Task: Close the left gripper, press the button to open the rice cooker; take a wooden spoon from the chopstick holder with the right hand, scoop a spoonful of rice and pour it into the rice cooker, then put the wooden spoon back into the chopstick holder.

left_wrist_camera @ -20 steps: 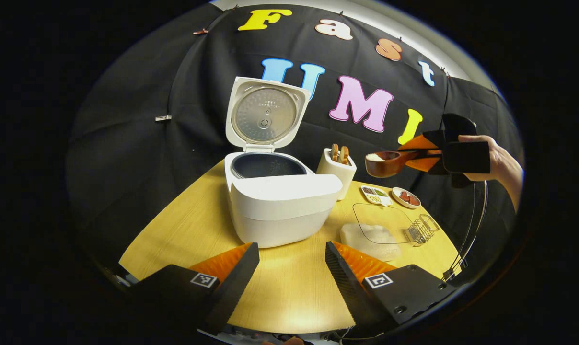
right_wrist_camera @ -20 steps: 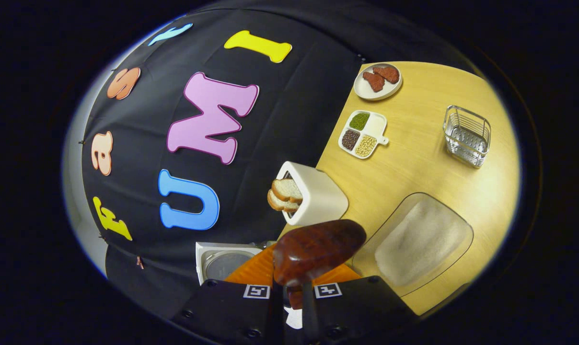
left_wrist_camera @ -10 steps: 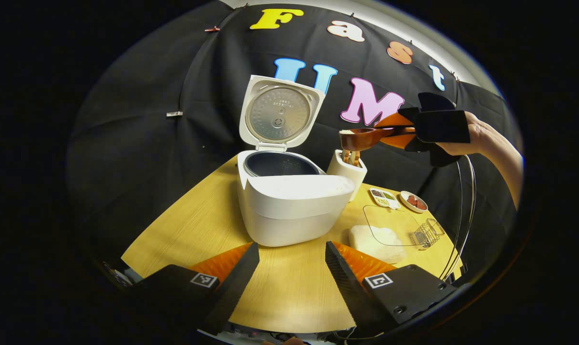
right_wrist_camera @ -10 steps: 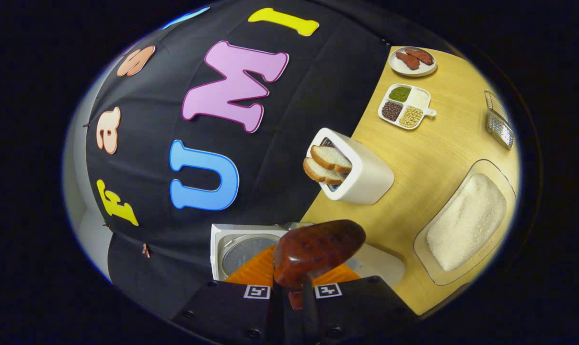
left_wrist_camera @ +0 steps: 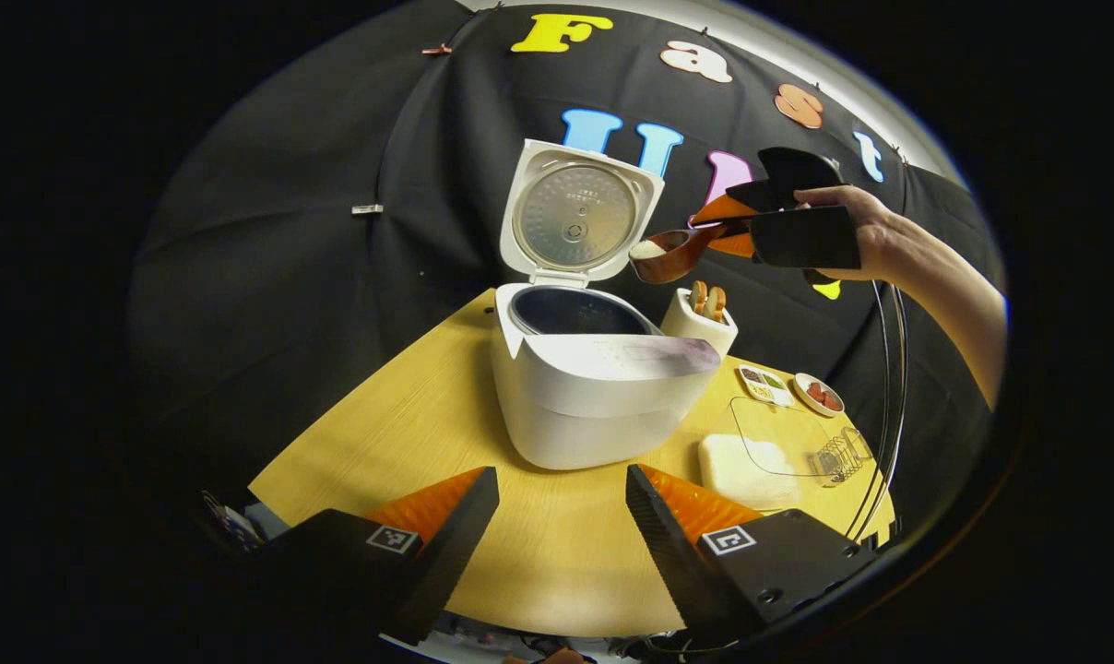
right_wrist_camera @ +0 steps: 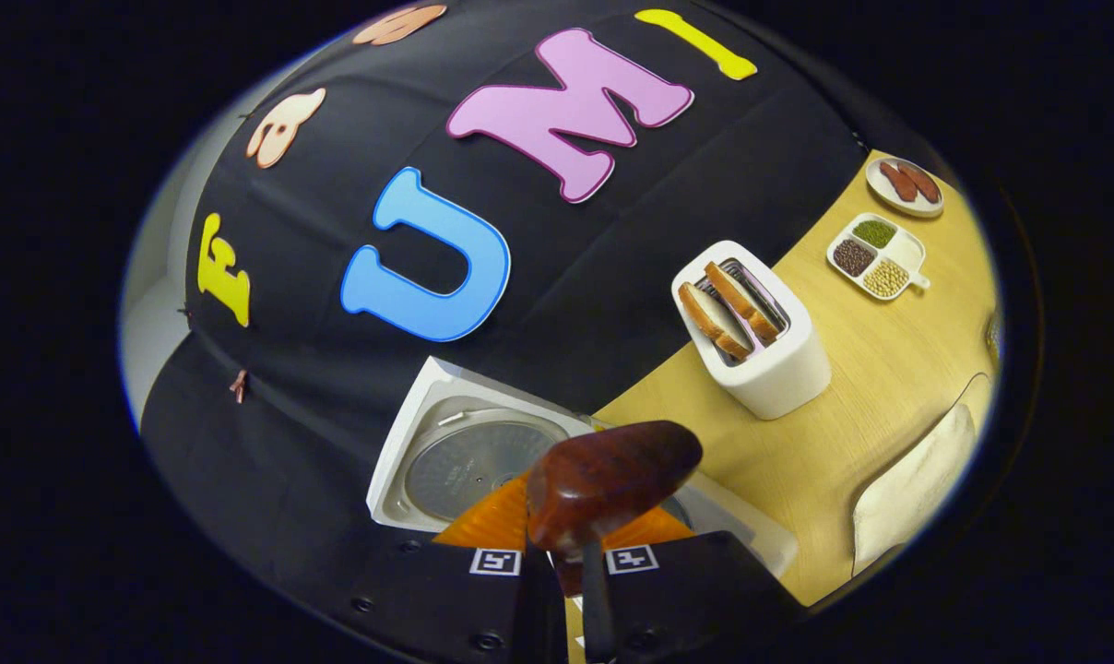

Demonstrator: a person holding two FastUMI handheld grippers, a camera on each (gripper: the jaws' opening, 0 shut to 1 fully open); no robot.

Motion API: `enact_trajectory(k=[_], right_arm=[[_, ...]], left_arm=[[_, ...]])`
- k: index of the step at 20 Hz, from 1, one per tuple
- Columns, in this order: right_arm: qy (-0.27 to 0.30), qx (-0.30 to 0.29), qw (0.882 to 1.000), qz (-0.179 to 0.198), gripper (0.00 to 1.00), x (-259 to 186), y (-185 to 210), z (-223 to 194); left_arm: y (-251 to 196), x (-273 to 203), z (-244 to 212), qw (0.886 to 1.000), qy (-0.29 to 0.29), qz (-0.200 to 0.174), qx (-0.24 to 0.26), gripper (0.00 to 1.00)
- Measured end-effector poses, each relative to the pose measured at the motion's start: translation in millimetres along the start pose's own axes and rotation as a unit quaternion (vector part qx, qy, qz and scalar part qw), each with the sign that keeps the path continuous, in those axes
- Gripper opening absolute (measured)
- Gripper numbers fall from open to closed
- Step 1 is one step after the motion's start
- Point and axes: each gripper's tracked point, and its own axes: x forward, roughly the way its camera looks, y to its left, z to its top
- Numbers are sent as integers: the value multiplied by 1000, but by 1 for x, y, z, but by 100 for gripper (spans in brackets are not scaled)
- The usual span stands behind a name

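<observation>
Carried leftward, wooden spoon [left_wrist_camera: 663, 257] nears rice cooker [left_wrist_camera: 594, 383]; right jaws clench it, left jaws parted.

On the table [left_wrist_camera: 409, 415], the open rice cooker [left_wrist_camera: 594, 397] stands left of a toaster [left_wrist_camera: 698, 318] holding 2 bread slices [right_wrist_camera: 728, 304]. Right of the cooker lie a rice tray [left_wrist_camera: 751, 456], divided dish [left_wrist_camera: 765, 385] and small plate [left_wrist_camera: 820, 395].

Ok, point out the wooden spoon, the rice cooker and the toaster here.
wooden spoon [left_wrist_camera: 660, 259], left gripper view, on the bowl's side.
rice cooker [left_wrist_camera: 603, 406], left gripper view, on the white front wall.
toaster [right_wrist_camera: 788, 367], right gripper view, on its white side.
</observation>
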Motion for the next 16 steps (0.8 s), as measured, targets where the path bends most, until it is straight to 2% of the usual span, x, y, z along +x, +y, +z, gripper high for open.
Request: enact_trajectory(k=[3, 6, 9, 10, 16], right_arm=[[-5, -64, 998, -4, 18, 13, 2, -13], [-15, -139, 990, -12, 18, 21, -2, -23], [-12, -174, 985, 0, 18, 26, -1, -37], [-12, -186, 982, 2, 19, 30, -1, -40], [-31, -283, 959, 19, 18, 36, 10, -51]], left_arm=[[6, -1, 3, 1000, -3, 7, -2, 96], [14, -2, 4, 1000, -2, 18, 0, 96], [21, -2, 2, 1000, 4, 24, -3, 98], [23, -2, 2, 1000, 5, 25, -3, 96], [31, -7, -2, 999, 8, 33, 1, 96]])
